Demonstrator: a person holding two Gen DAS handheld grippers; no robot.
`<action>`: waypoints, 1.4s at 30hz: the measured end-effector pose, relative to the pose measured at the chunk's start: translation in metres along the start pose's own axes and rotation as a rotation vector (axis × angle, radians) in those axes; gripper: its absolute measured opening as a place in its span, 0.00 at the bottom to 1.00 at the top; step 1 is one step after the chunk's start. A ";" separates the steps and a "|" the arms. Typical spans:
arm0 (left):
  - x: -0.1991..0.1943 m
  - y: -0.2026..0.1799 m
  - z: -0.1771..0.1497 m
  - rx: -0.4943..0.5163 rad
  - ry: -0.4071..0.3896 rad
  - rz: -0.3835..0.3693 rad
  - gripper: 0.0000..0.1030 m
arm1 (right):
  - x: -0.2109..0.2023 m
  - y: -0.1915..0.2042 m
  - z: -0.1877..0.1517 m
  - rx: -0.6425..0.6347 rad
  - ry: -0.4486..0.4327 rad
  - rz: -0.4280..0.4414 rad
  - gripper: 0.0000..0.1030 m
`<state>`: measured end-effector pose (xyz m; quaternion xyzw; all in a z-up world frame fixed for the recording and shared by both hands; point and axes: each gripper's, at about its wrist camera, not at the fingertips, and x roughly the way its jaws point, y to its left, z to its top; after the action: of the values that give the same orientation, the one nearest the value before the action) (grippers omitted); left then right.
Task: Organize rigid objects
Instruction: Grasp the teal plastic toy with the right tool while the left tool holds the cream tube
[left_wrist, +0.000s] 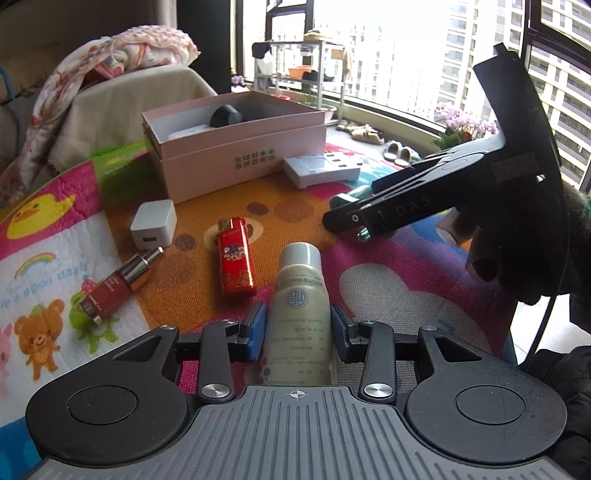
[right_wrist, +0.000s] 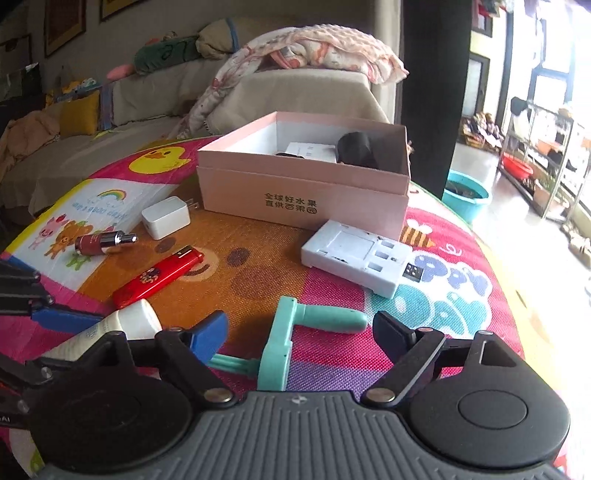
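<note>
1. Two tongs over the bright cartoon-print table (left_wrist: 406, 280): the left tongs (left_wrist: 298, 325) sit with a blue pad on each side of a cream bottle (left_wrist: 300, 306), pressed to its flanks and gripping it.
2. That bottle lies on the table, cap pointing toward the pink box (left_wrist: 236, 155).
3. Over to the right tongs (right_wrist: 301, 330): spread wide, holding nothing, with a mint-green handle tool (right_wrist: 295, 339) lying between the fingers.
4. Just left of the bottle lies a red lighter (left_wrist: 235, 258); further left, a red nail-polish bottle (left_wrist: 118, 280) and a white charger cube (left_wrist: 153, 223).
5. A white flat device (right_wrist: 356, 256) rests against the box's front corner.
6. Inside the open box: a dark rounded object (right_wrist: 356, 149) and something white.
</note>
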<state>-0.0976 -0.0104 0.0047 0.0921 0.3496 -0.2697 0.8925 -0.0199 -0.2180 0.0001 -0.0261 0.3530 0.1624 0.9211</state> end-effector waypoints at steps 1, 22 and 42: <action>0.000 0.000 0.000 -0.003 -0.001 0.000 0.41 | 0.004 -0.003 0.001 0.028 0.007 0.005 0.84; -0.045 0.033 0.080 -0.006 -0.270 -0.015 0.10 | -0.075 0.008 0.055 -0.152 -0.242 0.044 0.54; 0.008 0.007 0.014 0.005 0.059 -0.022 0.40 | -0.028 0.006 0.000 -0.130 -0.058 0.003 0.38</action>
<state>-0.0812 -0.0125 0.0095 0.0985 0.3759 -0.2776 0.8786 -0.0413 -0.2202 0.0189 -0.0805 0.3148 0.1870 0.9271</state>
